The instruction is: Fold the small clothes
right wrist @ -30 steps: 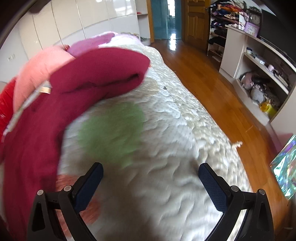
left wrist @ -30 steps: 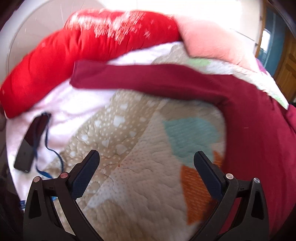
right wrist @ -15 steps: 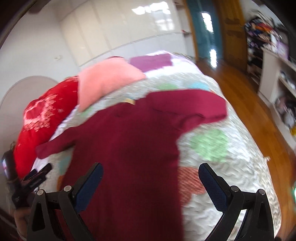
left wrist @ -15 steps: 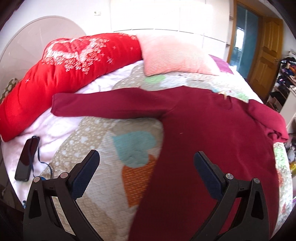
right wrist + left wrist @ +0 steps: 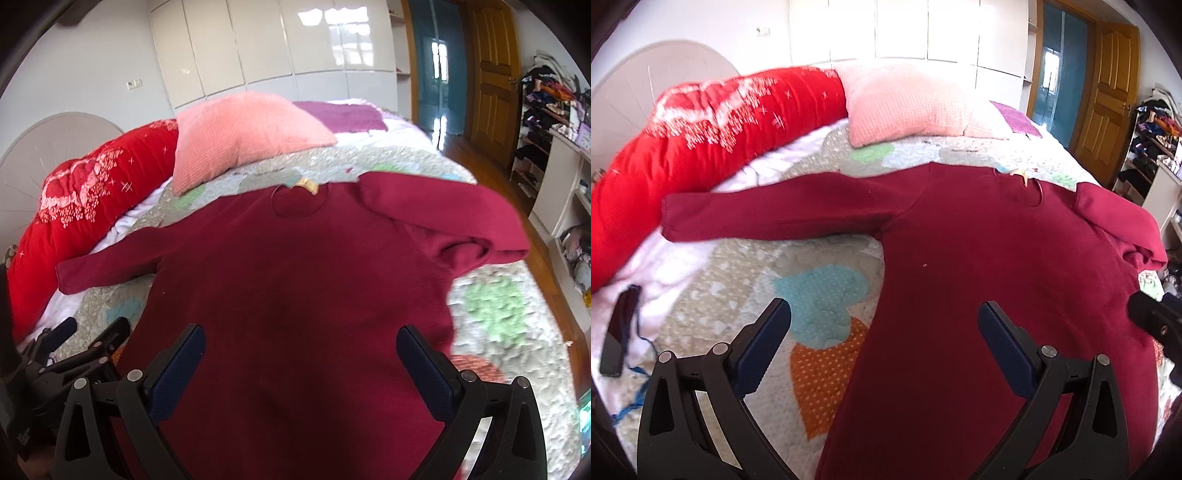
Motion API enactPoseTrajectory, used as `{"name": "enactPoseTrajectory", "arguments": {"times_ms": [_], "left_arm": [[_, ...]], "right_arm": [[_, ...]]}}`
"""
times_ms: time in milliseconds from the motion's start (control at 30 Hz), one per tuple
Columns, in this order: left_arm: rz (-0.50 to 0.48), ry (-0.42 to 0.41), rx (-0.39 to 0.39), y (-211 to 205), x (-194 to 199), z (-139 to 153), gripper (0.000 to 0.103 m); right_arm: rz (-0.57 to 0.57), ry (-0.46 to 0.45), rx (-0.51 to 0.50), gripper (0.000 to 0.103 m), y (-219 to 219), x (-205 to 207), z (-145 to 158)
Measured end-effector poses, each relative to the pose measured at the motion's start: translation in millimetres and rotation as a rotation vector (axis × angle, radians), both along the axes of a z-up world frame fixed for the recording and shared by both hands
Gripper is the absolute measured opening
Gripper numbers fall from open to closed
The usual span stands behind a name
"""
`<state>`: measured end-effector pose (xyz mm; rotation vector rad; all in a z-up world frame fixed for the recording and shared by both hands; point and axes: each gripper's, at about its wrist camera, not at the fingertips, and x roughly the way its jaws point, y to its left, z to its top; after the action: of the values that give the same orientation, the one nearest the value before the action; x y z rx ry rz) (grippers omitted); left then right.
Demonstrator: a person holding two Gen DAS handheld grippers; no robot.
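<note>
A dark red long-sleeved top [image 5: 979, 266] [image 5: 295, 280] lies flat on the quilted bed, neck toward the pillows. Its left sleeve [image 5: 768, 214] stretches straight out toward the red bolster; its right sleeve [image 5: 443, 218] is folded back on itself near the bed's edge. My left gripper [image 5: 884, 336] hovers open above the top's left side seam, holding nothing. My right gripper [image 5: 301, 356] hovers open above the middle of the top, also holding nothing. The left gripper [image 5: 92, 343] shows at the lower left of the right wrist view.
A long red bolster [image 5: 701, 140] and a pink pillow [image 5: 916, 103] lie at the head of the bed. A dark phone with a blue cord [image 5: 617, 332] rests on the white sheet at left. Wooden floor [image 5: 491, 173], shelves [image 5: 561, 177] and a door stand to the right.
Both grippers have pulled back and up from the bed, so the whole top now shows in each view. The top itself lies as it did half a second ago.
</note>
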<state>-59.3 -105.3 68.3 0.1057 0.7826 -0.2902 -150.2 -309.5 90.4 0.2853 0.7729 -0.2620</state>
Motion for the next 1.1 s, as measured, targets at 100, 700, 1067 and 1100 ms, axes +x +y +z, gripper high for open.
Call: {"name": "enactPoseTrajectory", "arguments": {"times_ms": [100, 700, 1067, 1100], "left_arm": [[0.004, 0.021, 0.006, 2, 11, -10, 0.102], [0.043, 0.058, -0.042, 32, 40, -21, 0.102], [0.096, 0.077, -0.051, 49, 50, -24, 0.1], [0.103, 0.074, -0.05, 51, 50, -24, 0.1]], "right_arm": [[0.009, 0.022, -0.012, 0.103, 7, 16, -10], [0.058, 0.072, -0.034, 0.103, 35, 53, -37], [0.097, 0.083, -0.041, 0.103, 53, 66, -42], [0.098, 0.086, -0.038, 0.103, 54, 67, -43]]}}
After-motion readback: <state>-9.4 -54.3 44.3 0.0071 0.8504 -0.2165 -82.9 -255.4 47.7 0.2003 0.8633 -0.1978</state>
